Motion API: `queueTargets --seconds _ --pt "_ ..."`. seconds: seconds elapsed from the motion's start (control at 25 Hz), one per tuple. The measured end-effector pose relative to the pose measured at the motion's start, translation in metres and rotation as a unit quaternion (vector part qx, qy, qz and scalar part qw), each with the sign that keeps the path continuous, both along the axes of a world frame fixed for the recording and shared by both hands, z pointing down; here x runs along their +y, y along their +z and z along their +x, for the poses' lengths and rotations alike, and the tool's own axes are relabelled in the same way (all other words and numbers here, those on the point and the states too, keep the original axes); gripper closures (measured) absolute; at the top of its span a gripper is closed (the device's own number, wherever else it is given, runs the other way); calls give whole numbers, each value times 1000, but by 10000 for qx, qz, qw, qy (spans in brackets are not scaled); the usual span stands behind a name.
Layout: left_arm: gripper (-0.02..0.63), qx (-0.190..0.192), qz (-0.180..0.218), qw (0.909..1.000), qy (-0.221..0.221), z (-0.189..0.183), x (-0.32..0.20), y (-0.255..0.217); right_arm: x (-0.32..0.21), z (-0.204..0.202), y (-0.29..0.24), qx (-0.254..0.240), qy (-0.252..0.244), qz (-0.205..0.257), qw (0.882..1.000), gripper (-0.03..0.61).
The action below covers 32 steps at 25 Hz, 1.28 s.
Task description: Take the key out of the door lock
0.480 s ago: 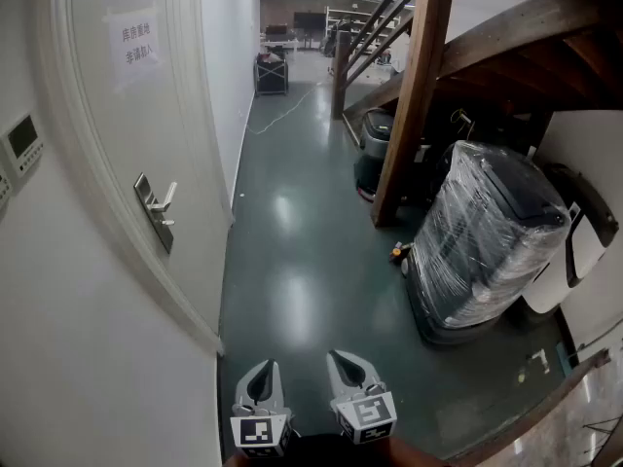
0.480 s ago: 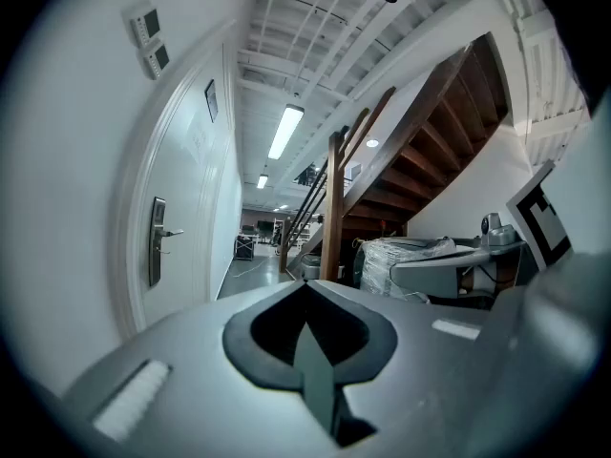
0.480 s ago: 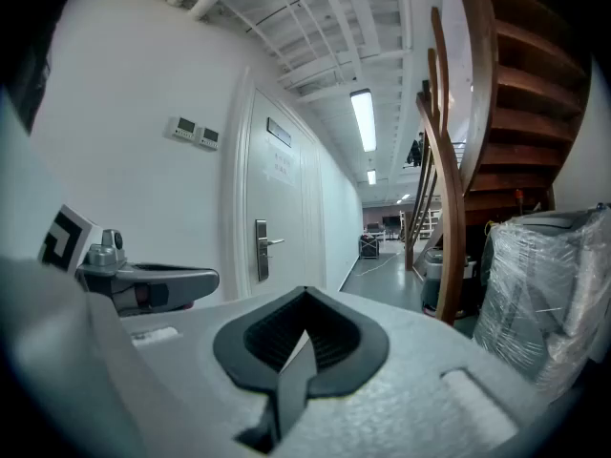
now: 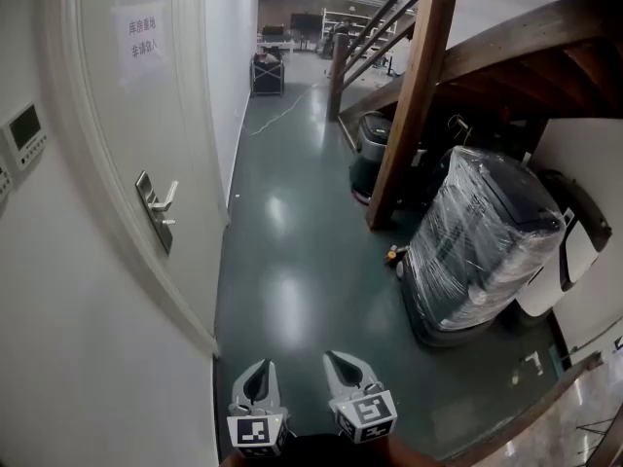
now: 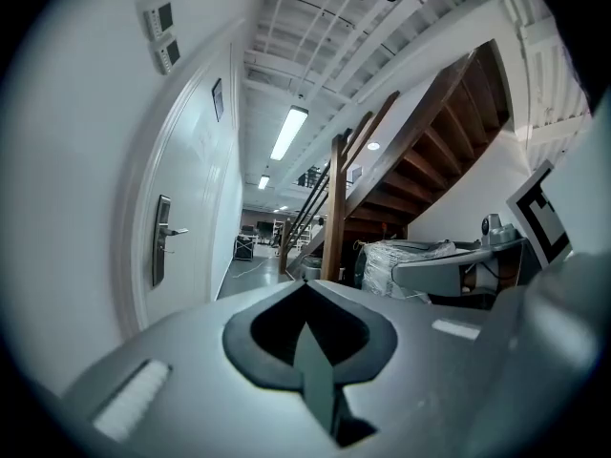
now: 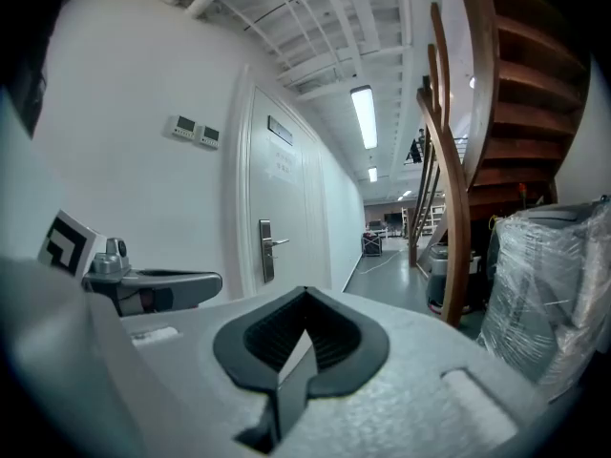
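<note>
The white door (image 4: 117, 144) stands at the left, with a metal lock plate (image 4: 153, 212) and a lever handle (image 4: 165, 198). A small stub (image 4: 168, 223) that may be the key sticks out just under the handle; it is too small to be sure. Both grippers are low at the bottom edge, well short of the lock. My left gripper (image 4: 261, 365) is shut and empty, and so is my right gripper (image 4: 334, 356). The left gripper view shows the lock plate (image 5: 160, 240) far ahead on the left beyond the shut jaws of the left gripper (image 5: 305, 286). The right gripper view shows the plate (image 6: 266, 250) past the right gripper (image 6: 305, 292).
Dark green floor (image 4: 292, 261) runs down the corridor. A machine wrapped in plastic film (image 4: 482, 241) stands at the right under a wooden staircase, beside its post (image 4: 409, 95). Two wall control panels (image 4: 23, 129) sit left of the door. A paper notice (image 4: 142, 39) is on the door.
The head view has shifted slightly, so the door and the wrapped machine sit a little differently in frame. Both grippers stay shut in about the same place.
</note>
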<state>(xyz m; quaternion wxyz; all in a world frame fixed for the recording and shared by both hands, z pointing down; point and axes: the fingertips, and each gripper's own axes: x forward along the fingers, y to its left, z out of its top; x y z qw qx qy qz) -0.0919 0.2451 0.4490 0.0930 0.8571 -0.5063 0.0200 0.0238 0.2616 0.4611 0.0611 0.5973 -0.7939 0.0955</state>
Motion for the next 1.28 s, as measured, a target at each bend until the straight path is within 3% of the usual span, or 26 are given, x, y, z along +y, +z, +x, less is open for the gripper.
queueTargets --seconds 0.4,0.72,1.28 --pt "597 56 -93 9998 -178 -16 -16 3 -15 -2 2 -155 39 -26 9999 586" --pt "597 -106 -178 9977 -639 -13 -64 21 -81 1 16 -154 -452 -24 9989 587" --pt "597 -272 27 9899 -1392 68 -208 8 -242 77 -1 170 -1206 187 9924 587"
